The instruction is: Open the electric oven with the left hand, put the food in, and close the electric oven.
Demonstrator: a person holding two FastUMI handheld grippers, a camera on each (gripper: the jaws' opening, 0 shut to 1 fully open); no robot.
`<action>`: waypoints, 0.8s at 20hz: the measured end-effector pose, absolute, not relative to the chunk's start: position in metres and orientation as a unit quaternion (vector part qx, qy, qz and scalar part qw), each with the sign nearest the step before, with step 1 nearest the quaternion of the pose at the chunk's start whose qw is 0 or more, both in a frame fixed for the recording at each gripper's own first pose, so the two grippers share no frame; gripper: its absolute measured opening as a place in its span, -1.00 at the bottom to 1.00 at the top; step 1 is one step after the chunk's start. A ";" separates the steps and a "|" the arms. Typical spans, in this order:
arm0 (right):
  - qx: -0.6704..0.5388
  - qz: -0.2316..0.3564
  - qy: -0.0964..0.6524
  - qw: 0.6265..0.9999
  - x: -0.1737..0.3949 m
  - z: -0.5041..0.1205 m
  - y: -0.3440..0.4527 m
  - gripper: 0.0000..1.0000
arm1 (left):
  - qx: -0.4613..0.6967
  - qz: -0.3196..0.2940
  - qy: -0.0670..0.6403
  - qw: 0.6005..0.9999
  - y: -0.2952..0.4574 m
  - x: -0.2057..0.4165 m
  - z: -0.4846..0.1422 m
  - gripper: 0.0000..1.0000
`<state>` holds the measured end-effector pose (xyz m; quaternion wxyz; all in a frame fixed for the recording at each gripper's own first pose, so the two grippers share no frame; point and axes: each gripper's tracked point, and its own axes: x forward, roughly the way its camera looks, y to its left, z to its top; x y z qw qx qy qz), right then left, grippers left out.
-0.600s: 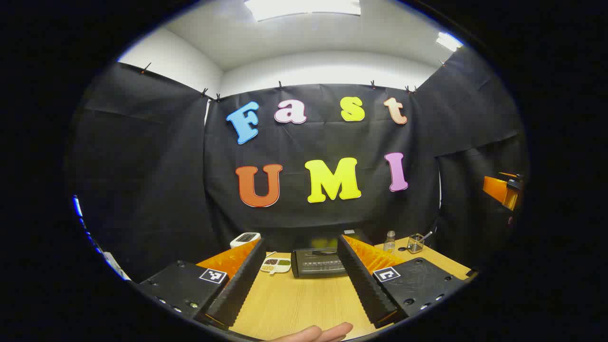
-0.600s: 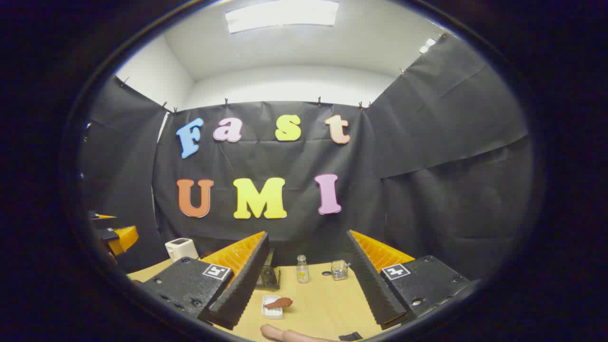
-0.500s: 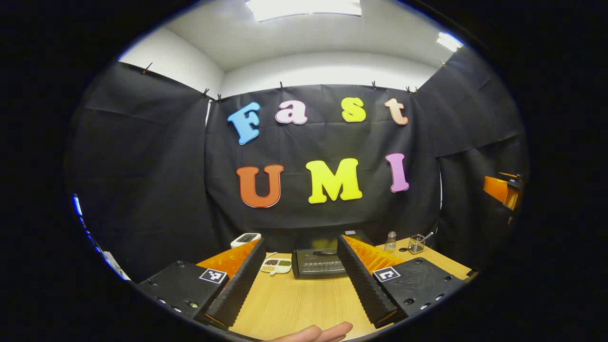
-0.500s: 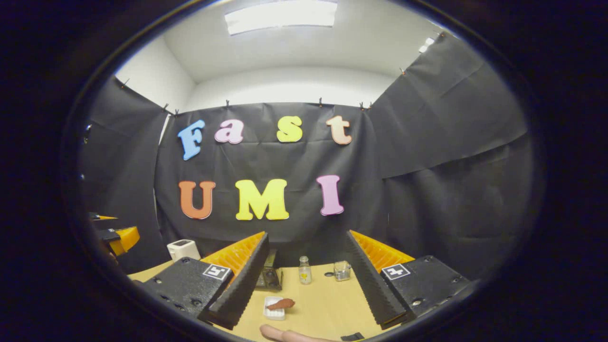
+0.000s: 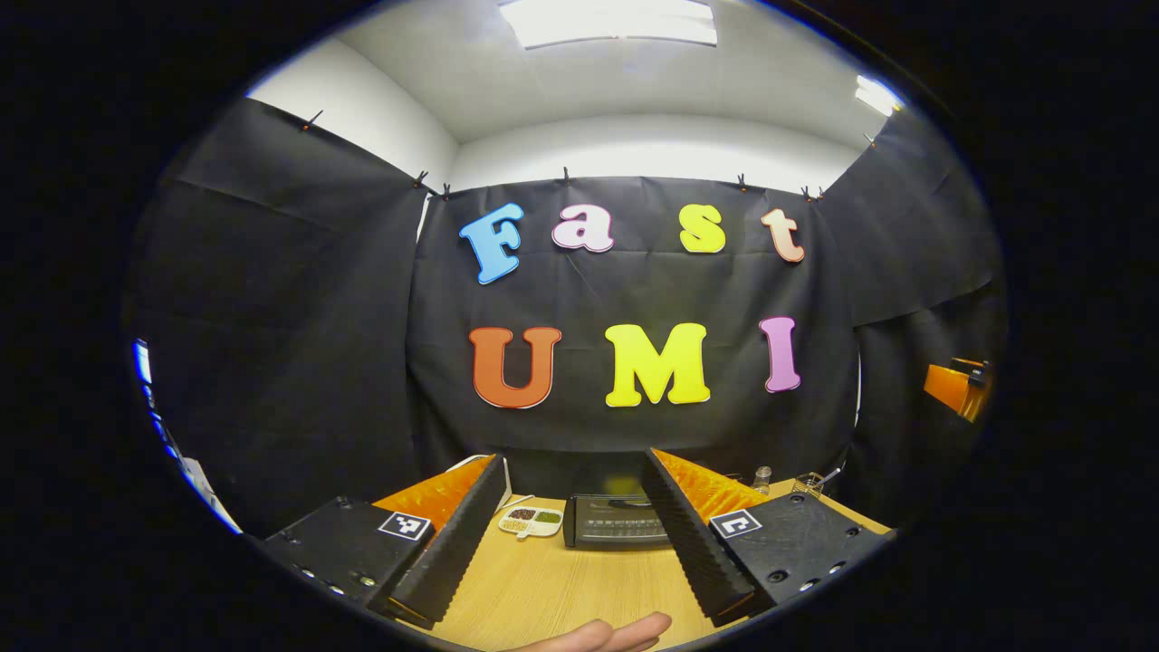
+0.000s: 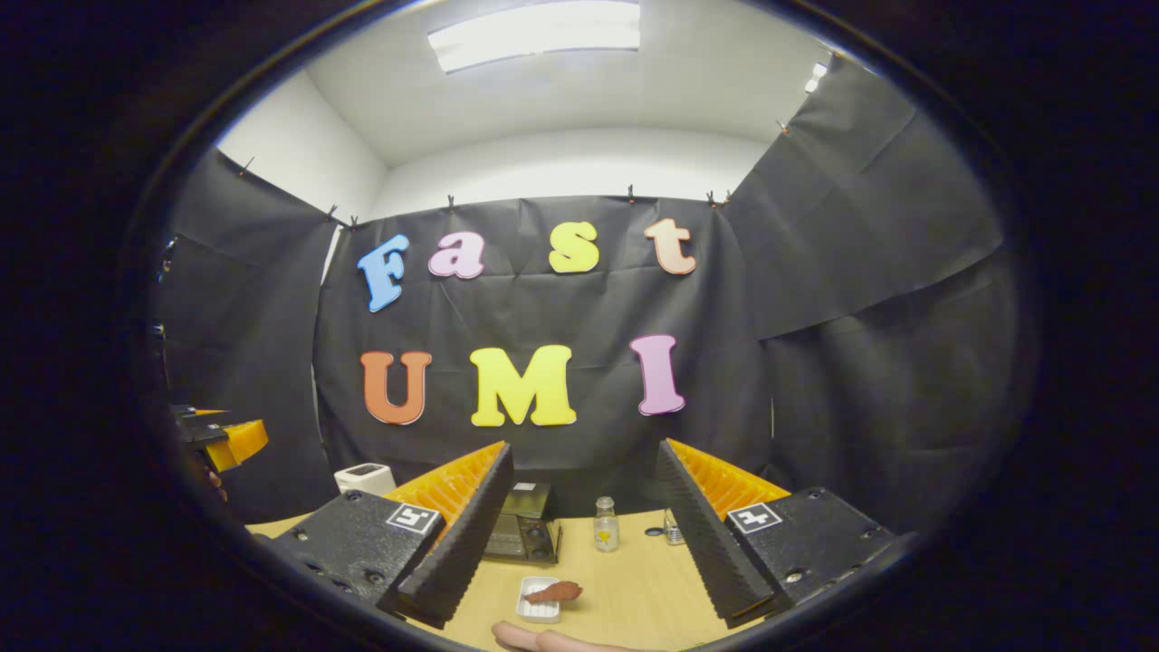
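A small black electric oven (image 5: 617,519) stands at the back of the wooden table (image 5: 543,589), door closed; the right gripper view shows its right end, the oven (image 6: 523,525), behind that gripper's left finger. A brown piece of food (image 6: 554,593) lies on a small white tray (image 6: 538,608) in front of it. My left gripper (image 5: 572,496) is open, held above the table and facing the oven from a distance. My right gripper (image 6: 583,484) is open too, above the tray. The left gripper (image 6: 226,439) shows at the far left of the right gripper view.
A white divided dish (image 5: 531,520) with dark and green bits sits left of the oven. A white appliance (image 6: 364,477) stands at the table's back left. A small bottle (image 6: 606,524) and a glass jar (image 6: 672,527) stand right of the oven. A fingertip (image 5: 616,631) shows at the bottom.
Both views have shifted: the oven, tray and bottles sit lower and further right in the frames than before. Both grippers stay open.
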<state>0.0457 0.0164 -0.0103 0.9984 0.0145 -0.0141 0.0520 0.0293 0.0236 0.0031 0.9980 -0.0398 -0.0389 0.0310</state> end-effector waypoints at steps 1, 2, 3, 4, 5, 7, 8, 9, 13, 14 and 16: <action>0.010 0.046 -0.018 0.999 0.054 -0.013 0.013 1.00 | -0.043 0.030 -0.039 0.998 0.023 0.037 0.002 0.92; 0.001 0.038 -0.020 0.999 0.061 -0.016 0.009 1.00 | -0.042 0.025 -0.037 0.998 0.021 0.047 0.000 0.91; -0.007 0.032 -0.020 0.999 0.068 -0.020 0.008 1.00 | -0.040 0.016 -0.032 0.999 0.016 0.058 -0.003 0.91; -0.010 0.032 -0.018 0.999 0.076 -0.022 0.008 1.00 | -0.043 0.001 -0.029 0.999 0.009 0.071 -0.005 0.92; -0.012 0.034 -0.013 0.999 0.083 -0.027 0.010 1.00 | -0.052 -0.013 -0.024 0.998 0.002 0.083 -0.007 0.92; -0.017 0.040 -0.004 0.999 0.099 -0.033 0.011 1.00 | -0.067 -0.031 -0.012 0.997 -0.007 0.108 -0.011 0.92; -0.020 0.043 -0.001 0.999 0.107 -0.035 0.011 1.00 | -0.069 -0.037 -0.008 0.997 -0.011 0.122 -0.013 0.92; -0.022 0.045 0.002 0.999 0.113 -0.038 0.010 1.00 | -0.071 -0.042 -0.005 0.997 -0.015 0.137 -0.016 0.92; -0.022 0.040 0.003 0.999 0.137 -0.041 -0.002 1.00 | -0.086 -0.063 0.033 0.994 -0.033 0.200 -0.048 0.92; -0.021 0.036 0.003 0.999 0.142 -0.041 -0.007 0.96 | -0.090 -0.069 0.045 0.993 -0.038 0.217 -0.057 0.92; -0.019 0.029 0.005 0.999 0.151 -0.045 -0.014 0.94 | -0.096 -0.073 0.074 0.990 -0.045 0.247 -0.084 0.92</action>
